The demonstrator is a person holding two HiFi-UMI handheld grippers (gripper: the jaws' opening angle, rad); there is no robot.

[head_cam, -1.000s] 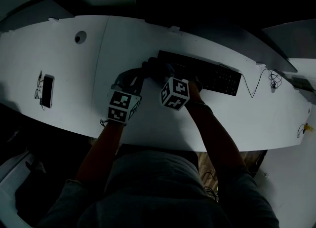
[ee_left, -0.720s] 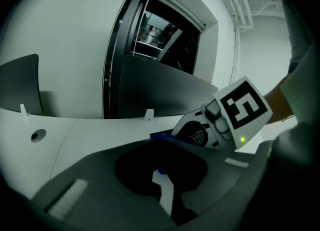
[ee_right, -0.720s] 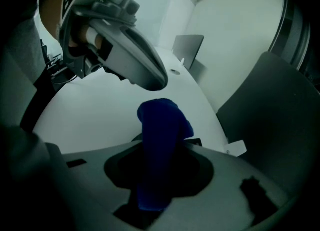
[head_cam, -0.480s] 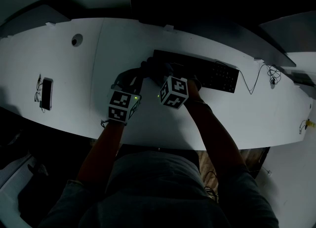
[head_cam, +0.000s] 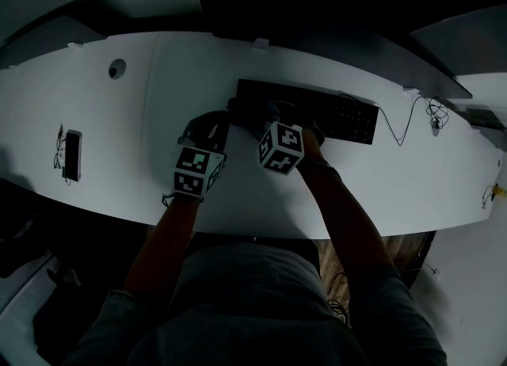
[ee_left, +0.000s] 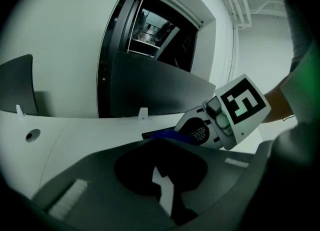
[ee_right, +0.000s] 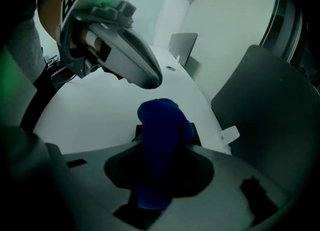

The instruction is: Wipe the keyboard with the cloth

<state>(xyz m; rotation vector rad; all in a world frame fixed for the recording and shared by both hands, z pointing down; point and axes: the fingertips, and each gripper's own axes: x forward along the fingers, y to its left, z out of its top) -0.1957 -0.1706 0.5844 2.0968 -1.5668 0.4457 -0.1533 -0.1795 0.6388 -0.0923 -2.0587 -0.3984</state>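
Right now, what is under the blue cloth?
The keyboard: its dark left end shows on both sides of the cloth, which the right gripper holds. The keys below the cloth are covered, so whether it touches them cannot be seen.

Soft blue cloth (ee_right: 160,140), smooth matt desk (head_cam: 103,135)
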